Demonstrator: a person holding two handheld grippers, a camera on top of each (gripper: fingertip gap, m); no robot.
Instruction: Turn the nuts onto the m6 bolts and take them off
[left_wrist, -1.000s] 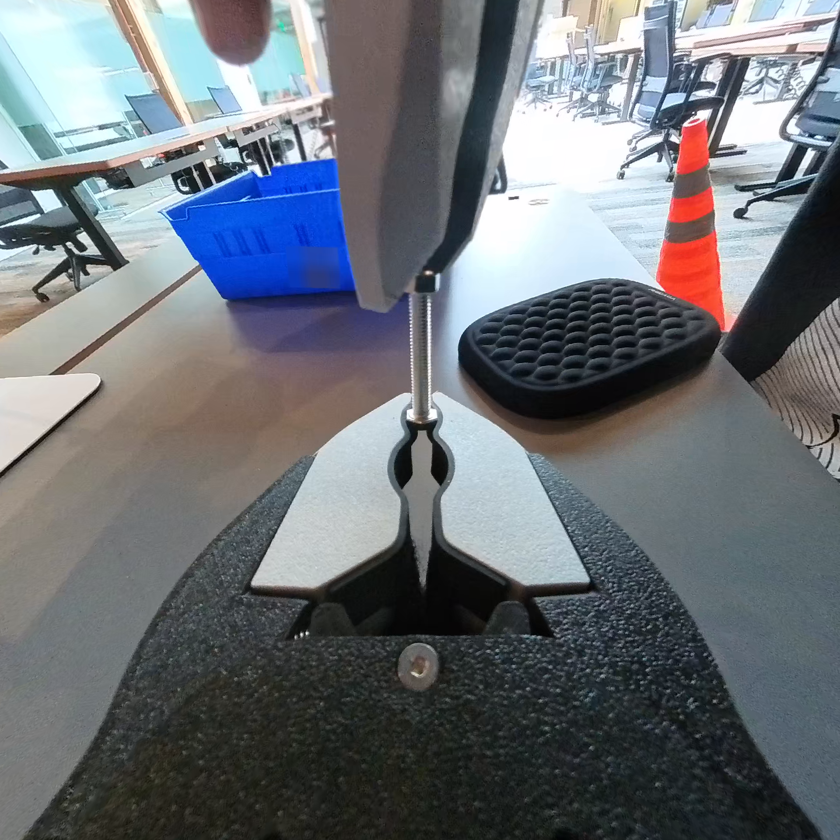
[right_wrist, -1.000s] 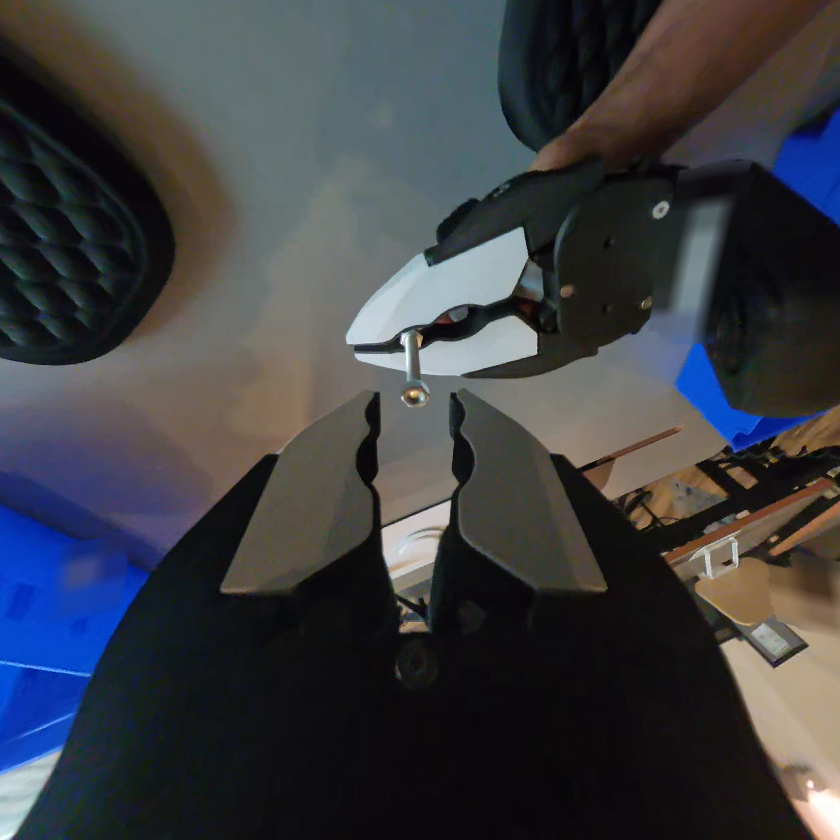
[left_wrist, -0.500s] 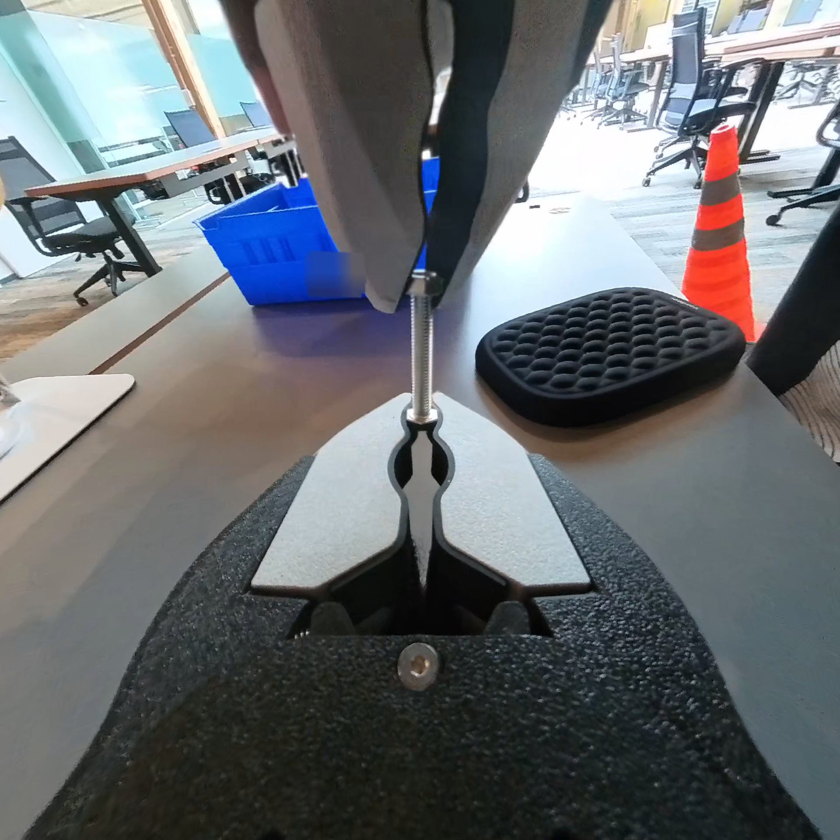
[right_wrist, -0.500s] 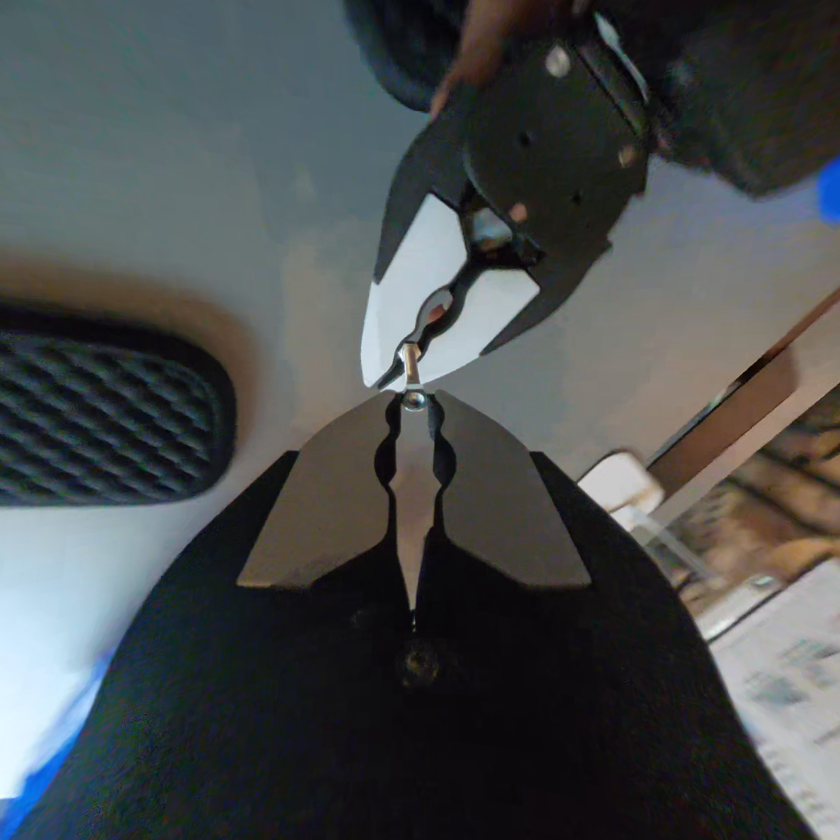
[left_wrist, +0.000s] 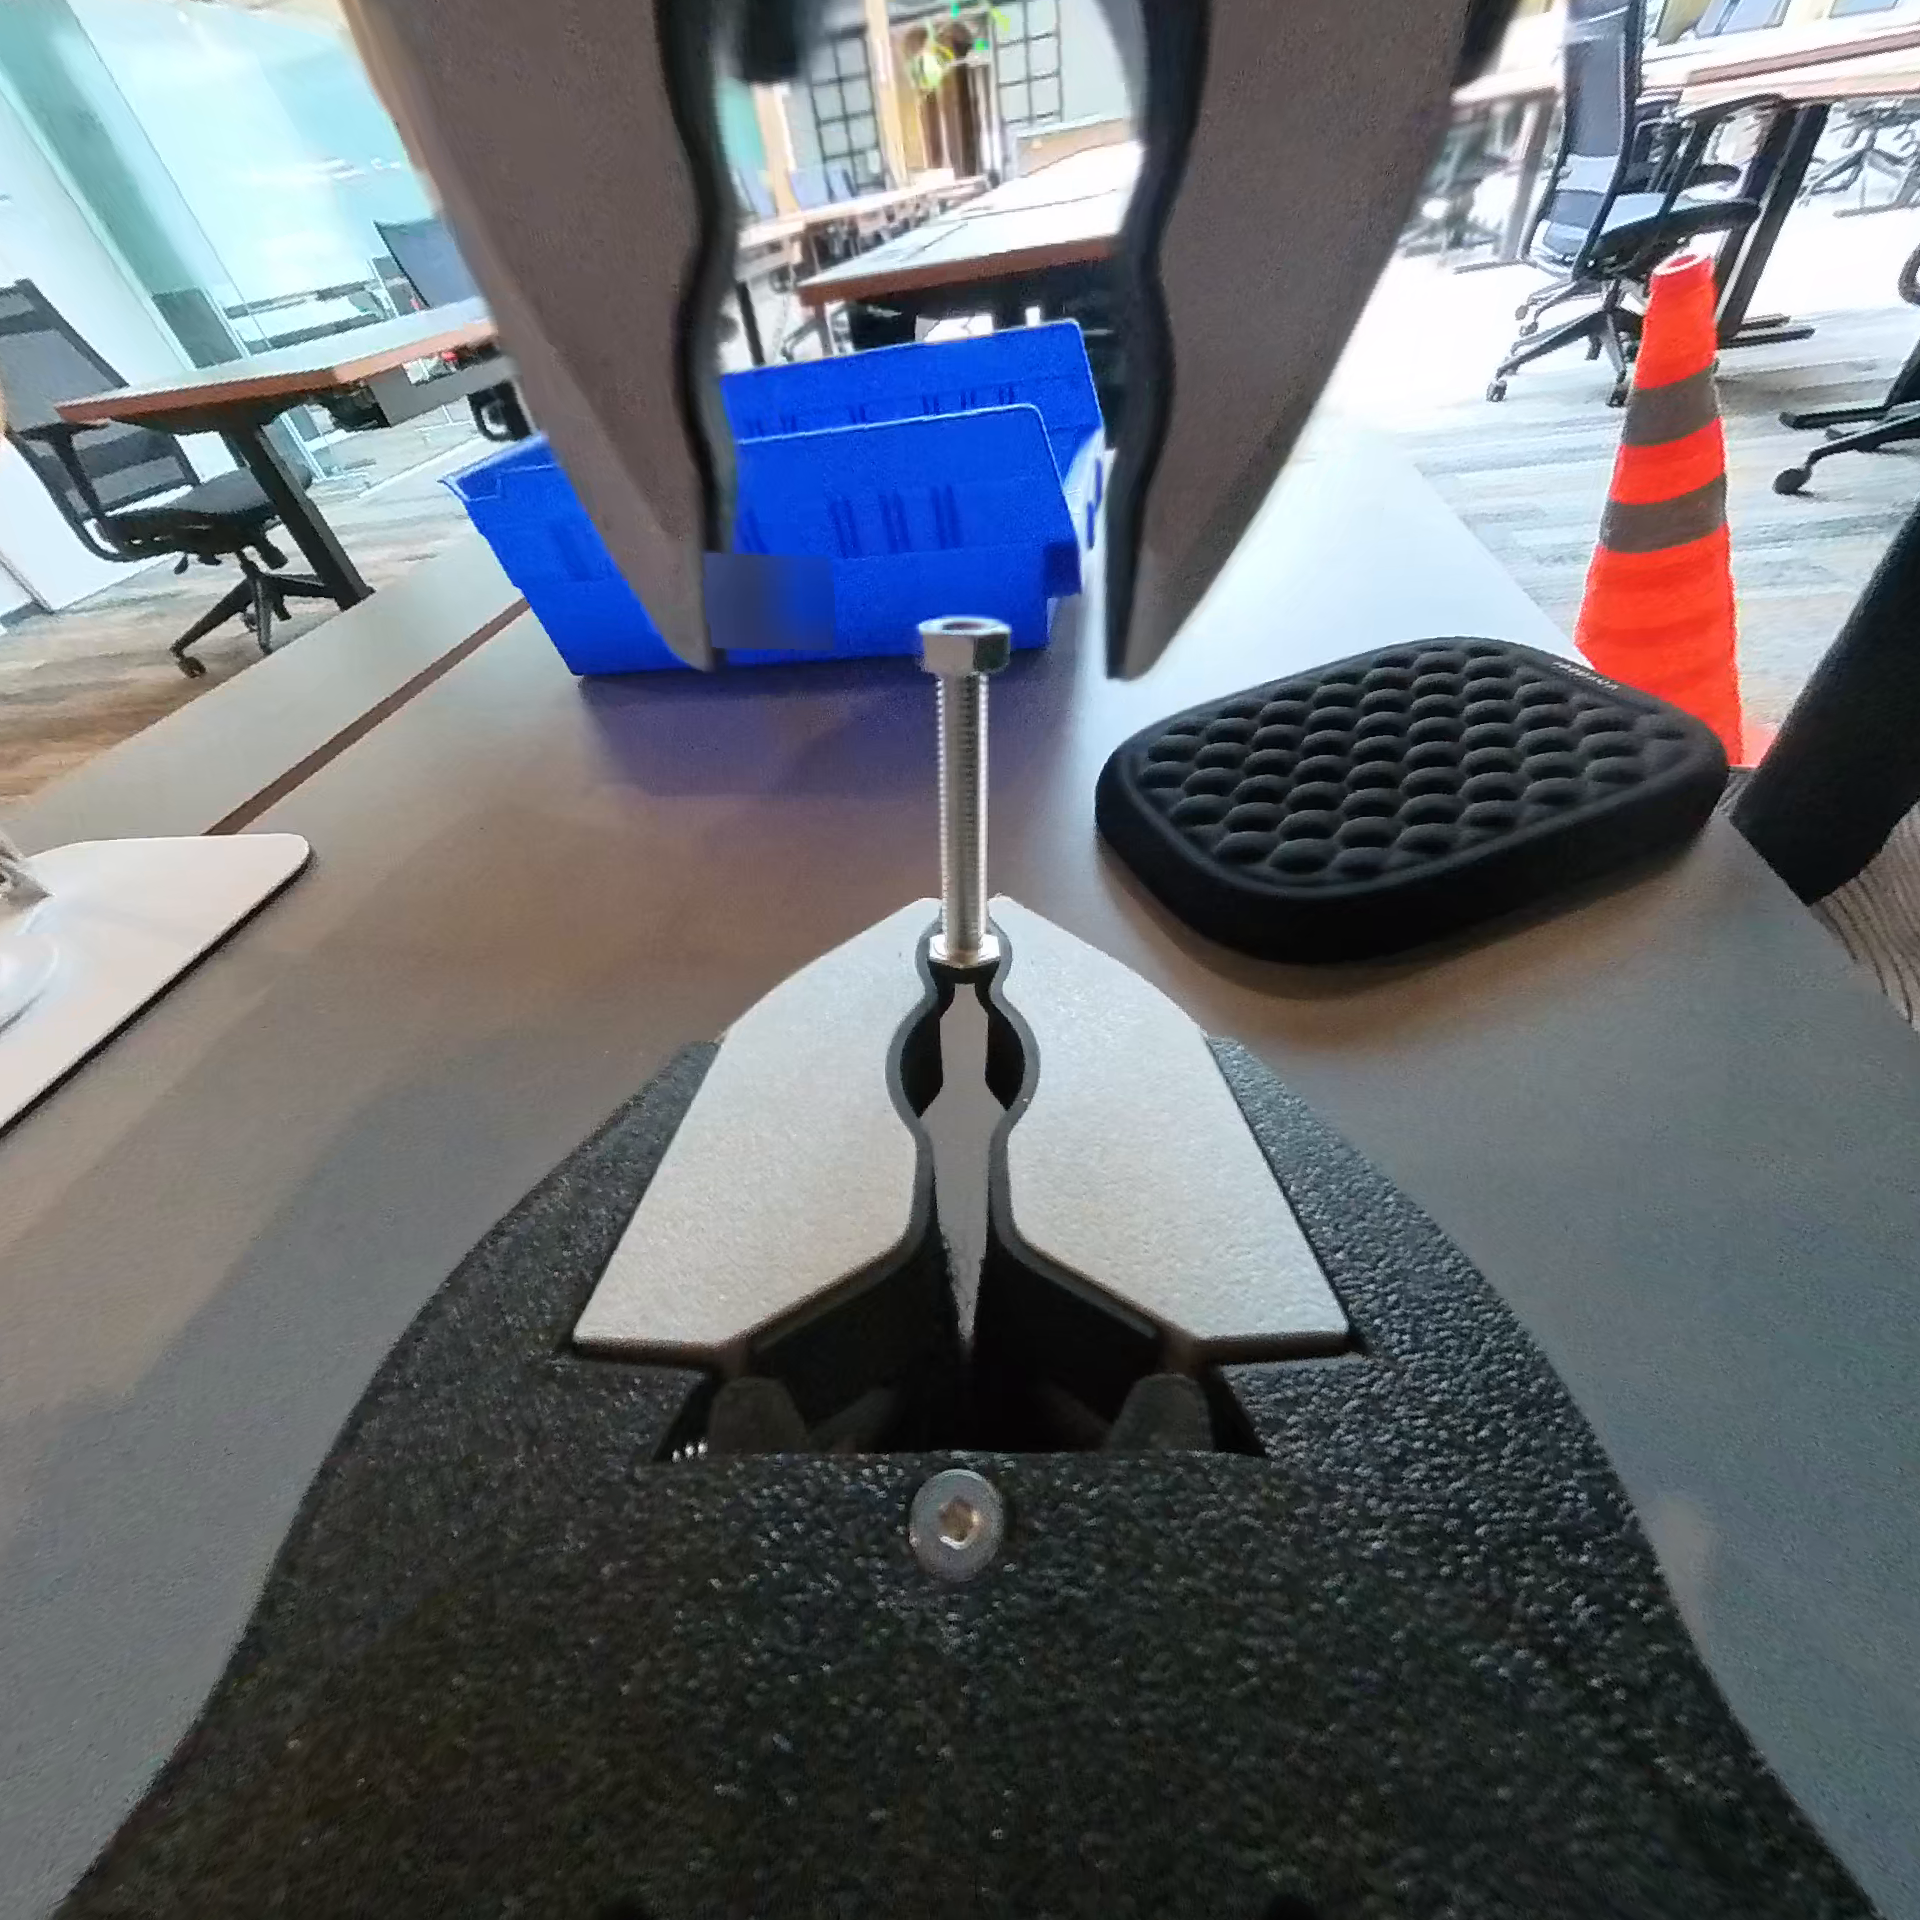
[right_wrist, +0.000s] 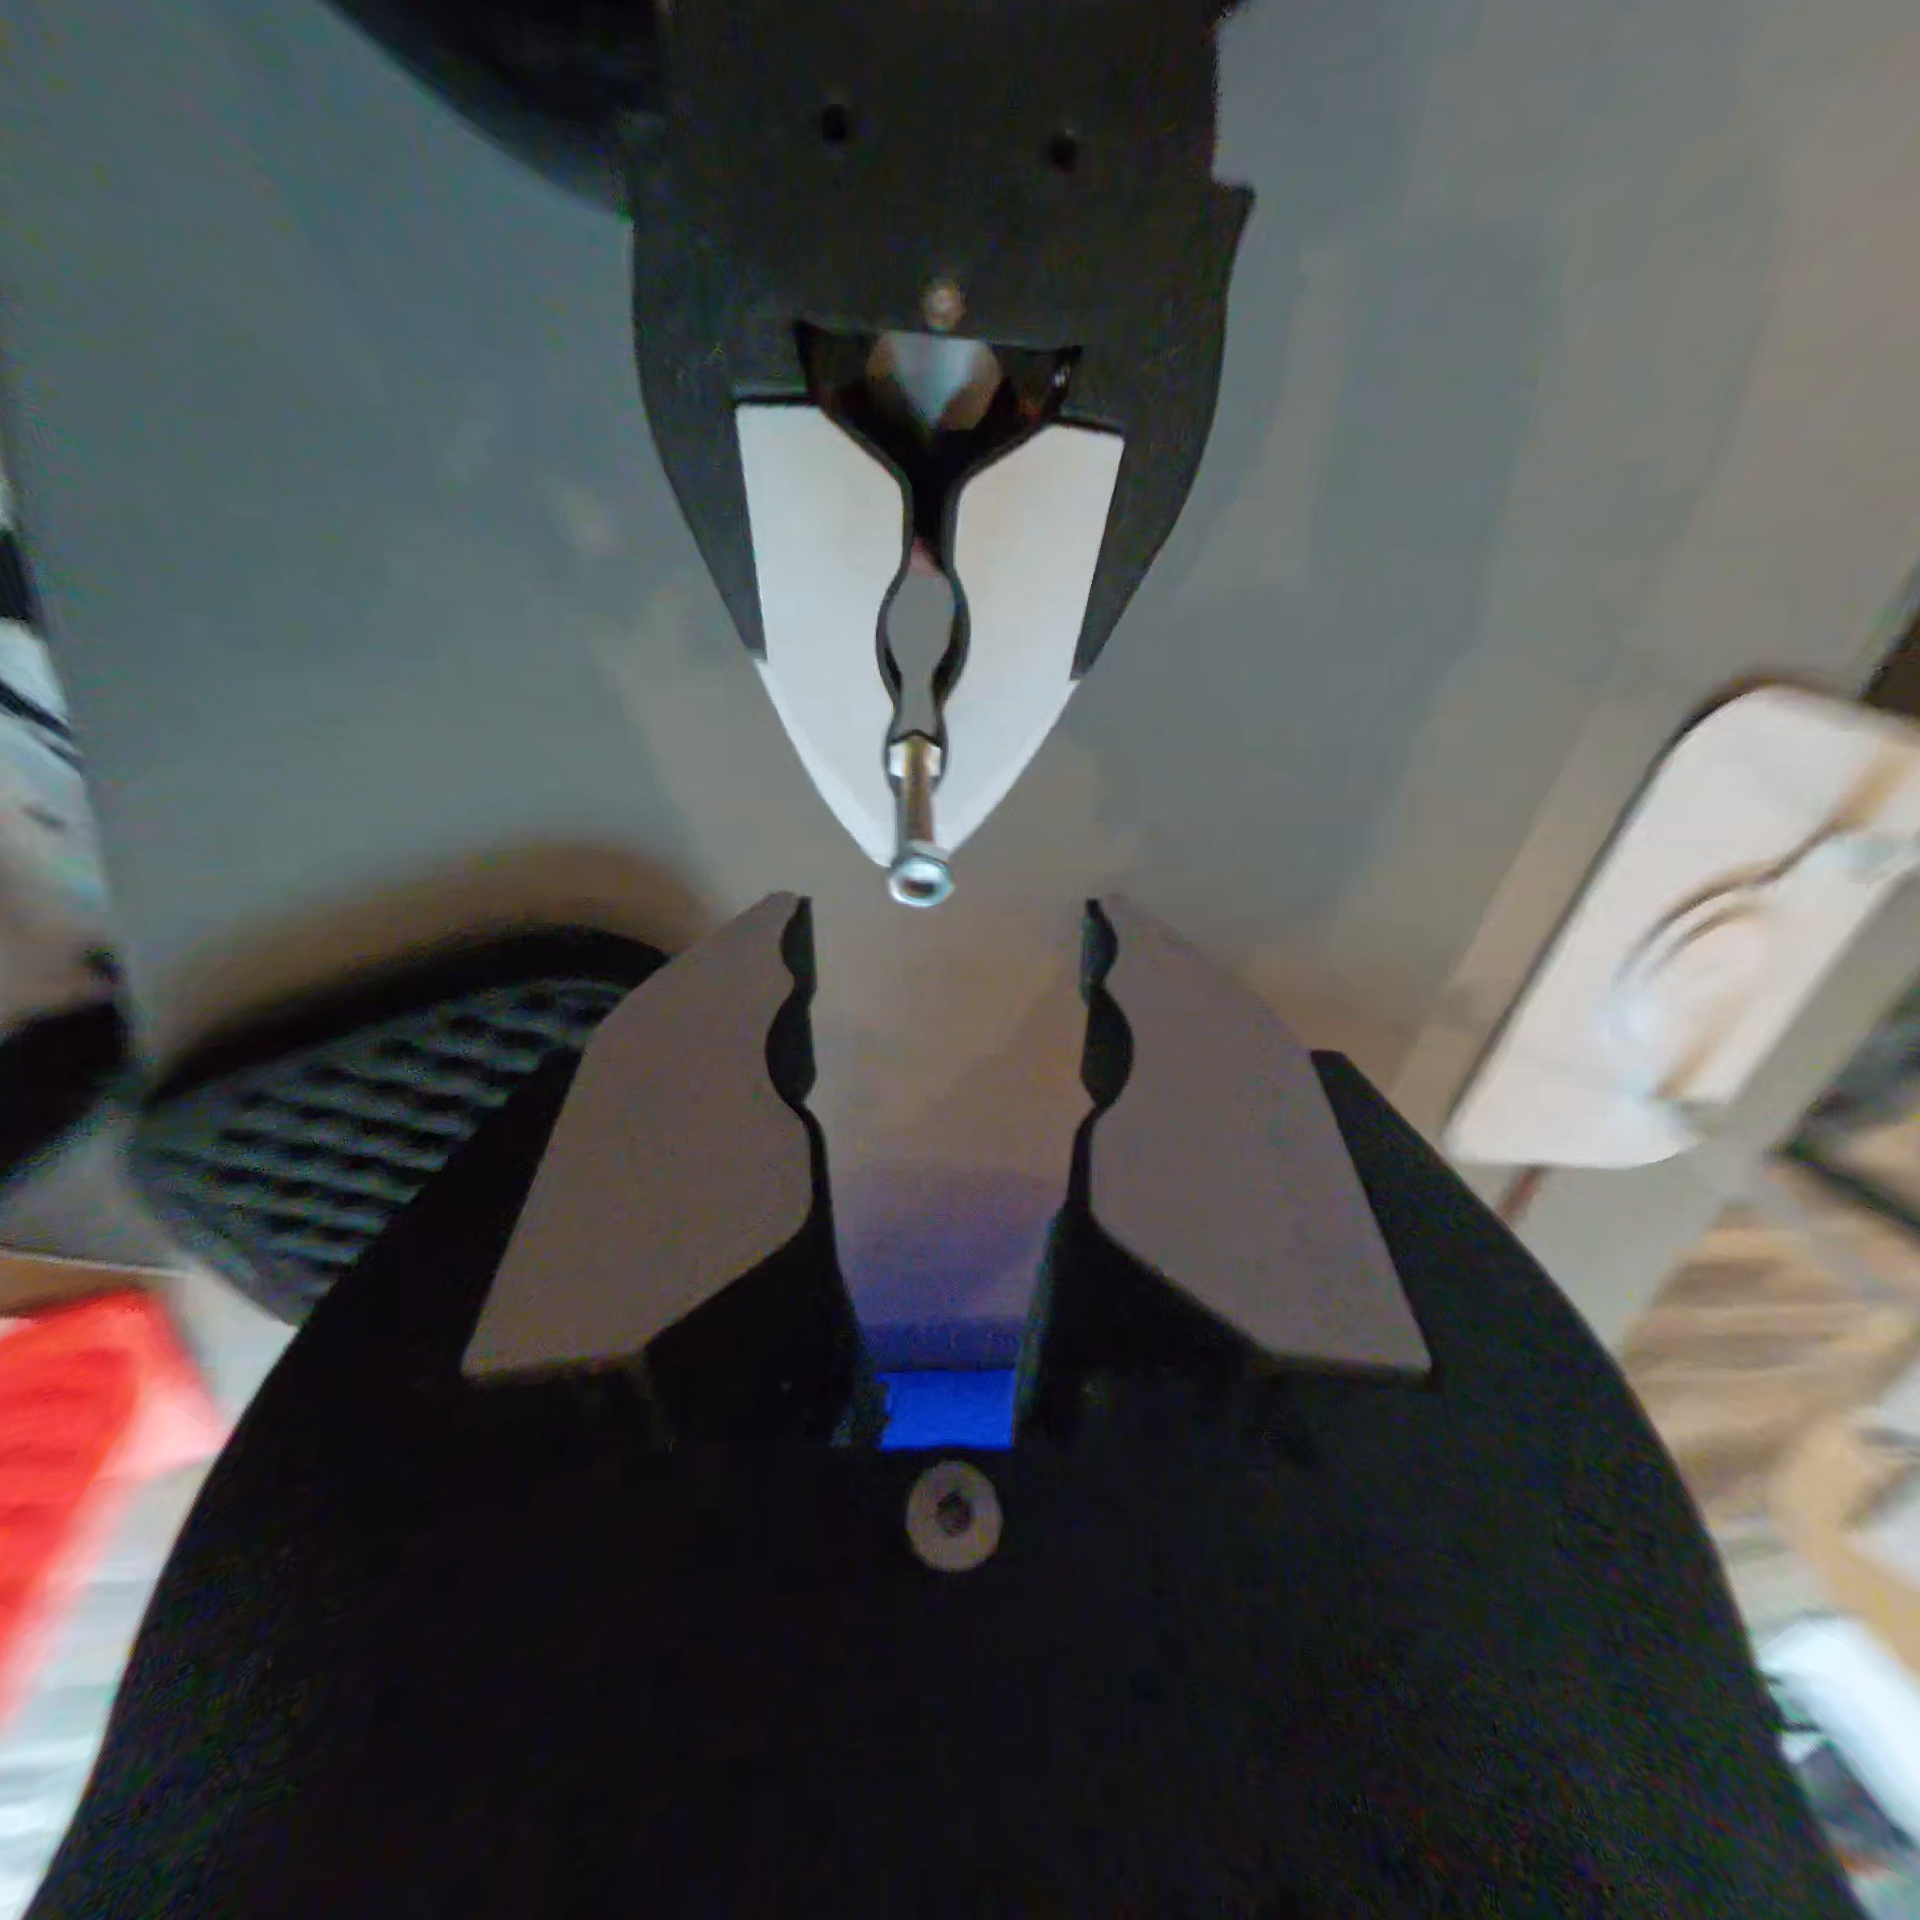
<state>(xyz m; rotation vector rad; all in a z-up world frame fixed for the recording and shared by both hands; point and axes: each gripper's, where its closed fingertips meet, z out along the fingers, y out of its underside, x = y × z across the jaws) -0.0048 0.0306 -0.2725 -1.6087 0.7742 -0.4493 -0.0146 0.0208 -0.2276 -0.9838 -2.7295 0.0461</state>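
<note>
Left gripper (left_wrist: 961, 940) is clenched on the bolt (left_wrist: 962, 800) at its base, shaft upright toward 12 o'clock. Right gripper (right_wrist: 945, 914) stands wide apart above the nut (left_wrist: 963, 646) at the bolt's tip, touching nothing. I judge a regrasp between turns; next it must close squarely on the nut. Black pad (left_wrist: 1403, 790) lies at 2 o'clock, blue bin (left_wrist: 904, 499) behind; neither blocks.

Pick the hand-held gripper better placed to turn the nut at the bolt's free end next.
Right. The right hand-held gripper is open, its fingers either side of the nut without touching. The left hand-held gripper is shut on the bolt, holding it upright.
</note>
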